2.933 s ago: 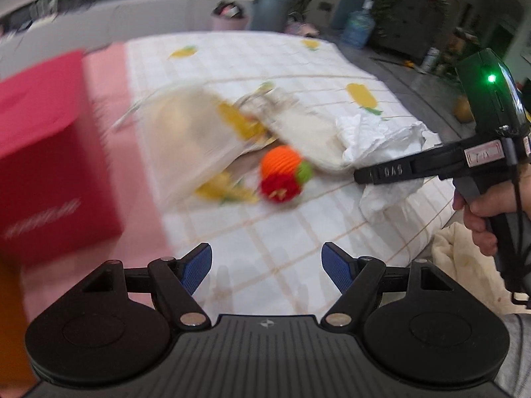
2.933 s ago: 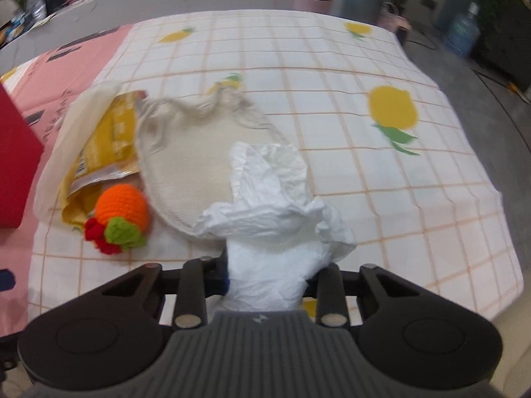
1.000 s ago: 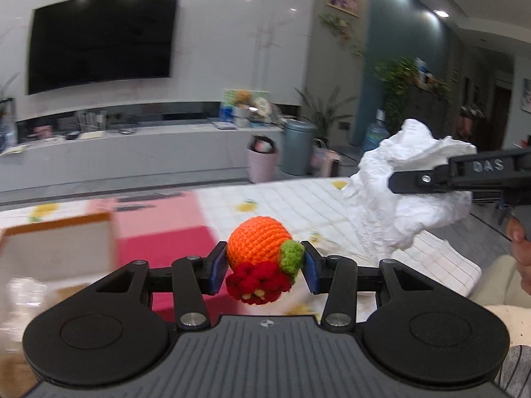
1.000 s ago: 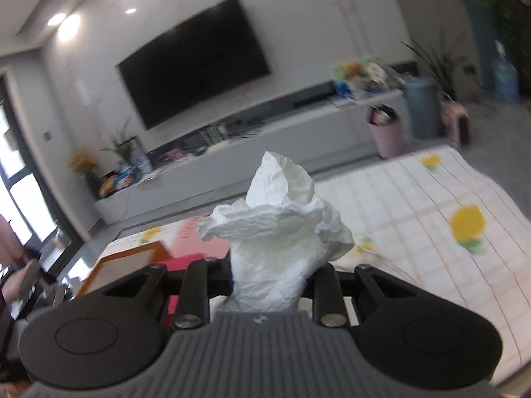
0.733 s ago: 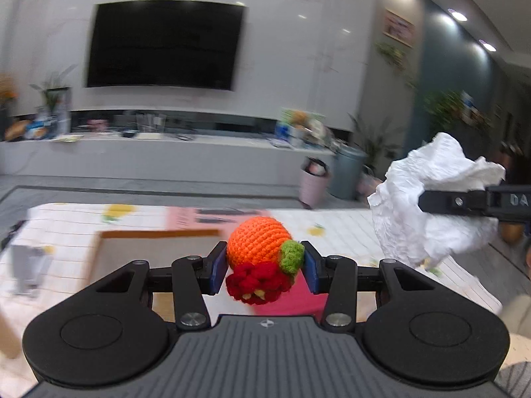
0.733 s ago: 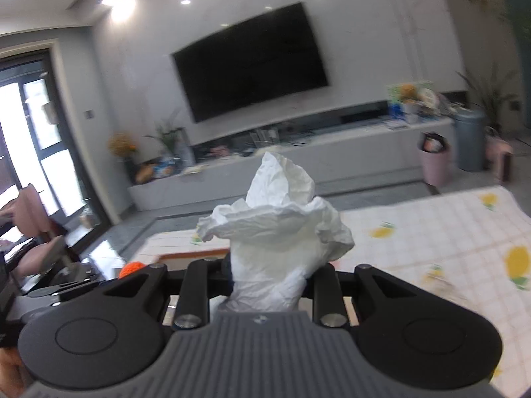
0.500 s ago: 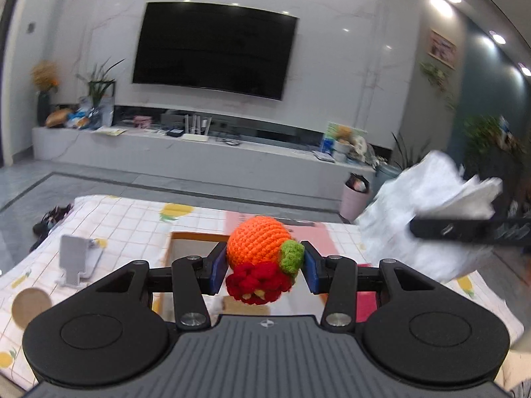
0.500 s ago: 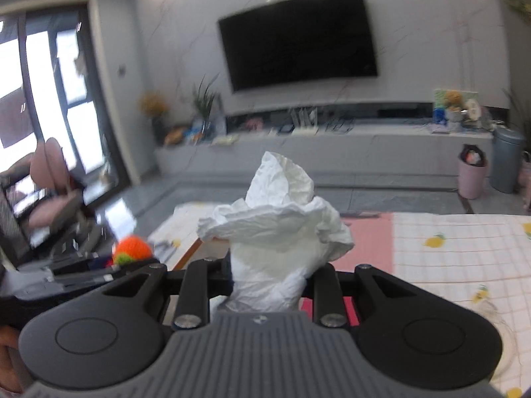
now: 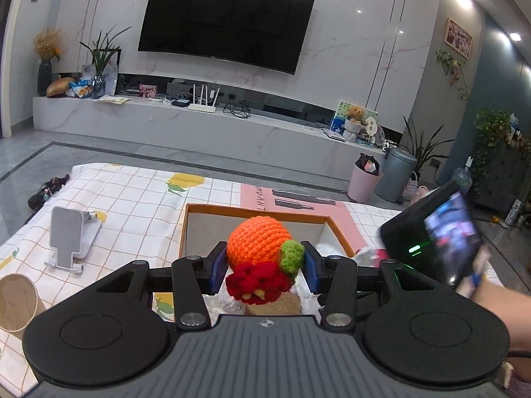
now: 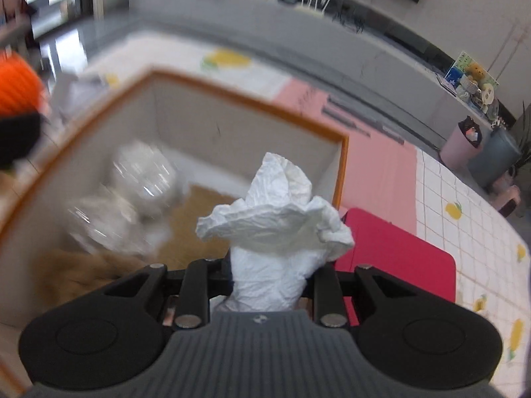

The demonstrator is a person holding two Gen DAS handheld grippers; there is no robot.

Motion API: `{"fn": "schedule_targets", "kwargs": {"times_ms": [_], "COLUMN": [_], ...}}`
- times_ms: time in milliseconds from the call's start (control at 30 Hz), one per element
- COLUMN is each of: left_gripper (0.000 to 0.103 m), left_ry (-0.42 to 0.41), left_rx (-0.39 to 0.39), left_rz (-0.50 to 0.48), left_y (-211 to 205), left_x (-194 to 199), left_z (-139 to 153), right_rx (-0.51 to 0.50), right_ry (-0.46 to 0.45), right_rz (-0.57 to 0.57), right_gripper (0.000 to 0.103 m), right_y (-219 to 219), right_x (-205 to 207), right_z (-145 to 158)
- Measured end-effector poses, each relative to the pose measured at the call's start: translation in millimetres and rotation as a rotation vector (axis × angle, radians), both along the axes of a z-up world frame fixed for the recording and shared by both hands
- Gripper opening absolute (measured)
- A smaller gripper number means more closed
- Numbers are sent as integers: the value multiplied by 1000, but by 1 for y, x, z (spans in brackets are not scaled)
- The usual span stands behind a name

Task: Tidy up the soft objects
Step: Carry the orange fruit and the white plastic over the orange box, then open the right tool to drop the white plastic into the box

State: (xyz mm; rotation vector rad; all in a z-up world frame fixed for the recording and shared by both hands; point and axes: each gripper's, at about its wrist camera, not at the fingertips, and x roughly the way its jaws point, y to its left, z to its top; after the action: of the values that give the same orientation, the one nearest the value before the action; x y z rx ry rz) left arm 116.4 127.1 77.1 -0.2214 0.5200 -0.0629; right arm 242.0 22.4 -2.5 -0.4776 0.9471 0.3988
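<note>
A white checked cloth (image 9: 132, 195) printed with yellow fruit covers the surface that carries everything. Near its middle stands one open box (image 9: 259, 214) with an orange rim and pale inner walls. Just beyond the box's far edge lies a pink sheet (image 9: 262, 195), and a red box (image 10: 398, 252) sits just beside the open box's right wall.

Inside the open box, the right wrist view shows two clear crumpled plastic pieces (image 10: 139, 179), blurred, near the left wall, and a tan woven item (image 10: 195, 225) on the floor of the box; what else lies there is too blurred to tell.

Toward the cloth's left edge one grey phone stand (image 9: 71, 235) rests on its base, and one brown paper cup (image 9: 16, 301) lies at the near left corner.

The left gripper (image 9: 264, 267) is held over the near side of the open box, its blue pads (image 9: 219, 267) pressed against one crocheted orange ball (image 9: 259, 242) with a green knob and a red frill below; the ball is clear of the box floor.

The right gripper (image 10: 268, 282) is above the box's near right part, its jaws closed in on one crumpled white tissue (image 10: 278, 222), whose wad rises out past the fingers. In the left wrist view this gripper's body shows at the right edge, blurred.
</note>
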Motion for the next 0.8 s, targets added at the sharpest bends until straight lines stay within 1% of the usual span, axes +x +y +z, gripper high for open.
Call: {"fn": "schedule_targets", "kwargs": {"times_ms": [33,100,167,233,300,333,400,467,500,567,600,633,667,700,800], "left_gripper": [52,52,52,52,52,52,52,52,52,52,52,52,52,52,52], "left_ry": [-1,-3,8,19,25,27,24,14,7,-2,-4,-7,-10,-11,-13], "left_rx": [-1,2,-1,-11,-21,-26,-37,-46,-51,-62,-66,-68,-68,-66,-58], "left_rz": [0,14,21,18,24,29,33,40,45,51,52,56,60,62,71], "left_y": [2,7,10,11,13,14,17,20,21,24,25,26,27,28,30], "left_x": [-1,-3,-3,-2,-5,-4,-7,-10,-12,-16,-17,-19,-21,-21,-23], "left_z": [0,0,-1,-2,-2,-2,0,4,7,11,12,14,15,15,16], "right_rx": [-26,-111,-143,-129,-100,-102,-117,-115,-95,-41,-17,3,24,44,46], "right_ry": [1,6,22,38,29,5,-40,-76,-89,-107,-106,-92,-67,-47,-23], "right_rz": [22,38,47,60,74,82,107,105,108,128,140,156,180,202,223], "right_gripper": [16,18,27,60,78,83,84,84,83,70,50,32,27,24,23], "right_y": [5,18,24,25,24,21,20,16,13,10,11,14,18,21,40], "right_x": [0,-1,0,-1,-7,-12,-24,-32,-35,-43,-43,-43,-43,-44,-38], "right_z": [-4,-6,-7,-1,11,19,34,48,55,67,71,72,72,70,54]}}
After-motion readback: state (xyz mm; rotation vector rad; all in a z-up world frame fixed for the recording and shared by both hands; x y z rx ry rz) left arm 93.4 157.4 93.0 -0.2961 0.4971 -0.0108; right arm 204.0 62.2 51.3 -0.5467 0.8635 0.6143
